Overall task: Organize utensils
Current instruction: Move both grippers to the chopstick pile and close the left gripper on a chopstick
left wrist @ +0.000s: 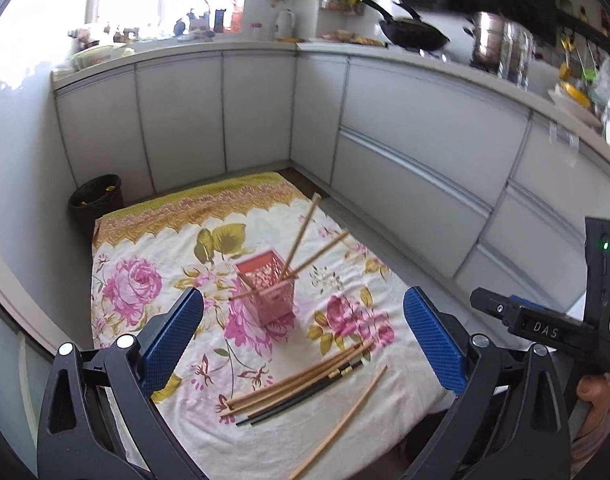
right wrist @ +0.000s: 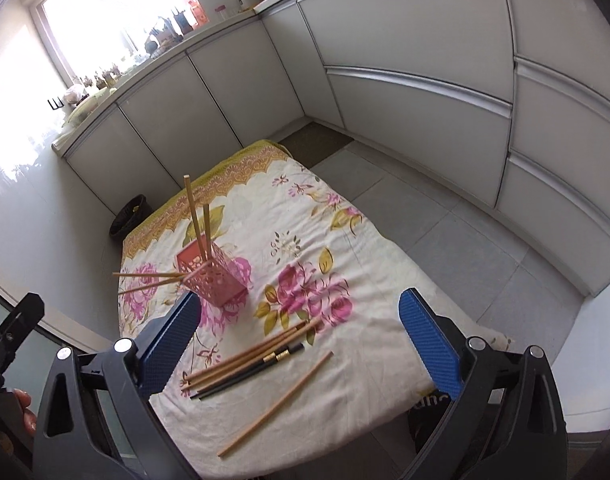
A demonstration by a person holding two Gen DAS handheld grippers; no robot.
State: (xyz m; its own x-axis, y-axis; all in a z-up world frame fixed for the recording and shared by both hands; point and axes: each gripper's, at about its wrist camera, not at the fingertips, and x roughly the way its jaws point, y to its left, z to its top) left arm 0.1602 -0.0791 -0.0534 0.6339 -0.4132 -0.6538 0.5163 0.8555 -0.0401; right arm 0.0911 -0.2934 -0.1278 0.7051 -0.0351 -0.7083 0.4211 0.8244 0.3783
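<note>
Both tongs released, nothing held.
I see loose chopsticks between the left tongs and right tongs; pink holder beyond.

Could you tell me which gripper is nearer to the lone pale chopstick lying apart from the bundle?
Right, as far as the views show. The right gripper hangs open over the lone chopstick; the left gripper, also open, hovers beside it, farther from that chopstick.

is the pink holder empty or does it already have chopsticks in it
Not empty. The pink perforated square holder has wooden chopsticks sticking out of its top, while others lie loose on the floral cloth.
</note>
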